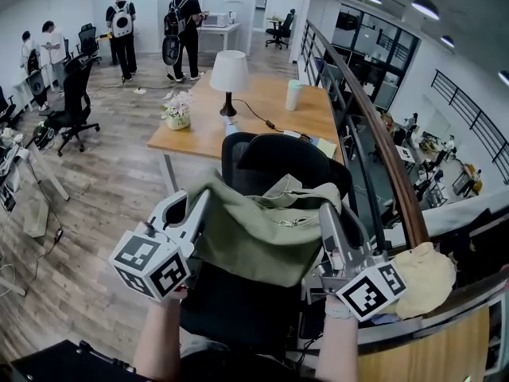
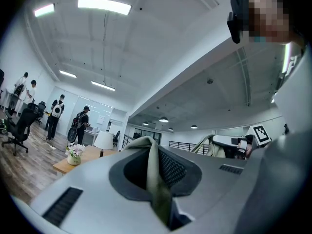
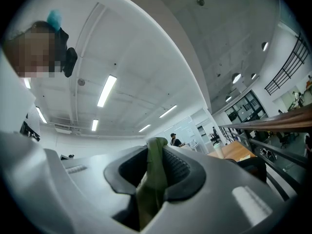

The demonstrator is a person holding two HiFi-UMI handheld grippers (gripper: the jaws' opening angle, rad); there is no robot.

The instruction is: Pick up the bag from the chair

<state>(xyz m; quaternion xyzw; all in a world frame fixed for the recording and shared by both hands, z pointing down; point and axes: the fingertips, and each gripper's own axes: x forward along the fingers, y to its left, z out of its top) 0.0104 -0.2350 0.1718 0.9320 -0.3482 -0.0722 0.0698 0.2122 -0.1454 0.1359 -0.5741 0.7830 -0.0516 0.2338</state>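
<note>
Both grippers are shut on cloth. The left gripper (image 1: 200,204) pinches a fold of the olive-green fabric bag (image 1: 262,231) at its left top edge, and the right gripper (image 1: 324,213) pinches the right top edge. In each gripper view a strip of green cloth stands squeezed between the ribbed pads.

We hold the bag spread between the two grippers, over the seat of the black office chair (image 1: 274,159) and in front of its backrest. We cannot tell whether its bottom touches the seat.

We judge the bag soft and light. It sags in the middle and creases where it is held, so it will drape and swing and will not keep its shape. Thin cloth may creep out of the pads, so a seam, the zip edge or a strap looks like the safer place to grip.

Behind the chair stands a wooden desk (image 1: 266,106) with a white-shaded lamp (image 1: 229,73), a flower pot (image 1: 177,114) and a pale cup (image 1: 294,95). The floor (image 1: 103,189) is wood plank. A curved railing (image 1: 382,153) runs along our right, and several people (image 1: 184,26) stand at the far end of the open office.
</note>
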